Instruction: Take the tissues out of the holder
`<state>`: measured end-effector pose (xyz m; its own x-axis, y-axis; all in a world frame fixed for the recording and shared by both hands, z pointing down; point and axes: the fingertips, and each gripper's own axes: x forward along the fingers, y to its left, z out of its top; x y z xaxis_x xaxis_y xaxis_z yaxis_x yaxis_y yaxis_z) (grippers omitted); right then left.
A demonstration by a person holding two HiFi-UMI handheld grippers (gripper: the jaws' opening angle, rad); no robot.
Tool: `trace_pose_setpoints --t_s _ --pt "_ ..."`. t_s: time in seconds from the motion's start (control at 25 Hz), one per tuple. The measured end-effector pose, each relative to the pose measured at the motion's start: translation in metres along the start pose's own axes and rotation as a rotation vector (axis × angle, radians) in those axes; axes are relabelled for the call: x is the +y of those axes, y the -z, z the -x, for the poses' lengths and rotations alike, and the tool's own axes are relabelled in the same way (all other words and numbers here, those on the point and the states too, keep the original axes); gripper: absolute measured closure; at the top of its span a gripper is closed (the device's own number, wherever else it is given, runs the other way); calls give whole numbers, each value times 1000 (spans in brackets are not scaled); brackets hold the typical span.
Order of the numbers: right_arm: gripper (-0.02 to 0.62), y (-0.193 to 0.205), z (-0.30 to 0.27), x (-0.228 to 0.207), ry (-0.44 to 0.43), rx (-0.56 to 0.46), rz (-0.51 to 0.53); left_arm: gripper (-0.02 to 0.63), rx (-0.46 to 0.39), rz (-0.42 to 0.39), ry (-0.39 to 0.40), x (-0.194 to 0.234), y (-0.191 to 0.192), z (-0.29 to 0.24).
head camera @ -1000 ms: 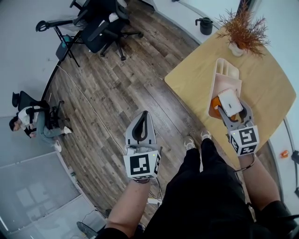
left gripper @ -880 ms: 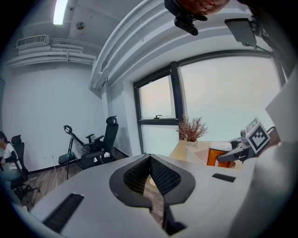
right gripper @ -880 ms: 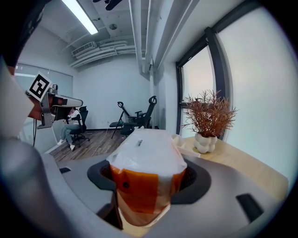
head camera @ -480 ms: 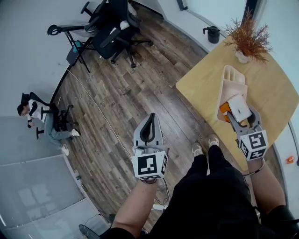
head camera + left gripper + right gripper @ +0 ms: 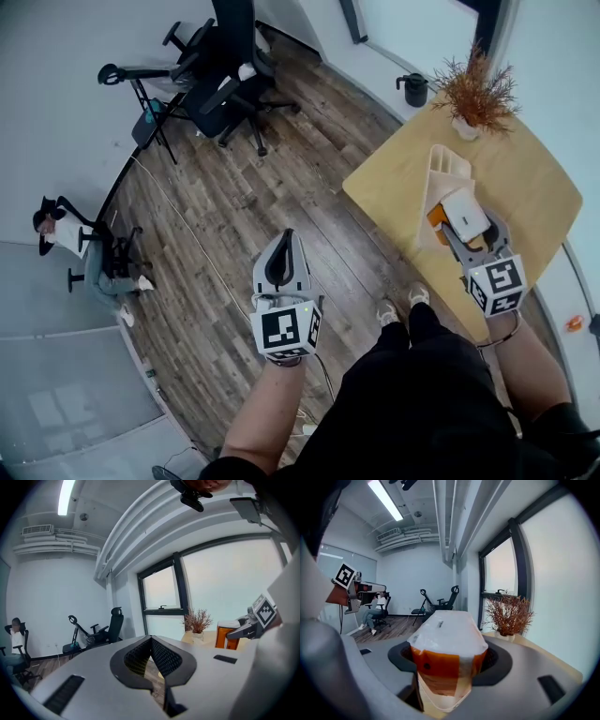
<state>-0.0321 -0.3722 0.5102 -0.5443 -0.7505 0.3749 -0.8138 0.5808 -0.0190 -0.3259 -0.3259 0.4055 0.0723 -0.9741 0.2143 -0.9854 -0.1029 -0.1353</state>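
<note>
Black trousers (image 5: 422, 403), grey fingers (image 5: 304, 270), marker cubes (image 5: 284, 330) (black-and-white)

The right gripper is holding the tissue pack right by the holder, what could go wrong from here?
1. The right gripper clamps only the near end of the soft wrapped tissue pack. Most of it sticks out past the jaws, so it may sag or slip.
2. The holder sits near the table edge and nothing steadies it: the left gripper is shut, empty, over the floor. A snagged pack could drag it off.
</note>
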Motion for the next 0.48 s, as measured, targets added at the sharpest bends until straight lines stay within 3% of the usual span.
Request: trace_pose_setpoints --t_s 0.48 --pt "299 -38 18 -6 40 -38 -4 601 -103 12 -9 1 -58 10"
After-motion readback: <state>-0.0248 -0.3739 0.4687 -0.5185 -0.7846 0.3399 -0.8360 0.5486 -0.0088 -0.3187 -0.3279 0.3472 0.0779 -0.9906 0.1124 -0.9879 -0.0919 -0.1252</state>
